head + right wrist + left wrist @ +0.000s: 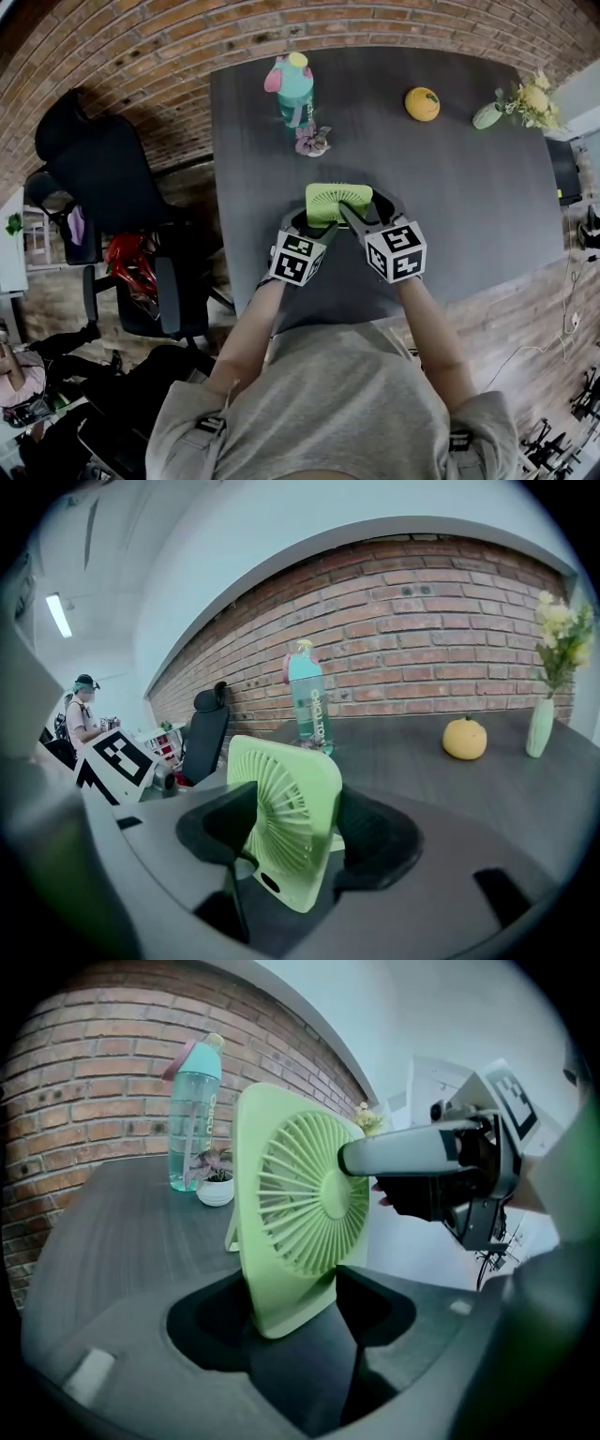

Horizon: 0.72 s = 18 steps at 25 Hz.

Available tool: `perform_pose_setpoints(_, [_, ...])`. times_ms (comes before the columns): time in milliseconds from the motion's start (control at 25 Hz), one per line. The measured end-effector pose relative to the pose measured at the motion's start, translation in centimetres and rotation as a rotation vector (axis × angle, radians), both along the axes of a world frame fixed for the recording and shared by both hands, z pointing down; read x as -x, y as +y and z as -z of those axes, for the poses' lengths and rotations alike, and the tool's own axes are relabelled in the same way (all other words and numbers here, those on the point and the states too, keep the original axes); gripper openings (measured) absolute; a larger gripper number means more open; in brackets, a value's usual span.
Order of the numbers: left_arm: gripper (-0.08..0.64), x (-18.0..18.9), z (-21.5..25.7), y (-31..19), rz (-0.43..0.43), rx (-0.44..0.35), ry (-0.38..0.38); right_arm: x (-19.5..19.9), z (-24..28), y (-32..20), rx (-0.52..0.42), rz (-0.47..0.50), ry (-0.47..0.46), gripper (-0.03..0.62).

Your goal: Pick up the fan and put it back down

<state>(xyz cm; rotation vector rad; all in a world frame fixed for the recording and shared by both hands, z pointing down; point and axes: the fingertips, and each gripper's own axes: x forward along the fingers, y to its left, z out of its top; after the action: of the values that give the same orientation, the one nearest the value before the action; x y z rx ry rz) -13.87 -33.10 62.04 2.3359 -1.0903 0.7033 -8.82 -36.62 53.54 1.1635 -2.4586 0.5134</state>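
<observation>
A light green square fan [338,202] stands near the front middle of the dark table [469,216], held from both sides. My left gripper [309,221] is shut on its left lower corner; in the left gripper view the fan [300,1194] fills the space between the jaws of the left gripper [291,1309]. My right gripper [362,217] is shut on the other side; in the right gripper view the fan [286,808] sits clamped in the right gripper [291,841]. Whether the fan's base touches the table I cannot tell.
Behind the fan are a teal bottle with a pink cap [294,89] and a small potted plant [312,141]. An orange round fruit [422,103] and a vase of flowers [520,101] stand at the back right. A black office chair [112,187] is left of the table.
</observation>
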Motion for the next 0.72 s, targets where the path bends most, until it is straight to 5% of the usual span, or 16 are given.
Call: perform_pose_setpoints(720, [0.276, -0.04, 0.11, 0.46, -0.011, 0.022, 0.014, 0.1, 0.3, 0.45, -0.012, -0.023, 0.01, 0.261])
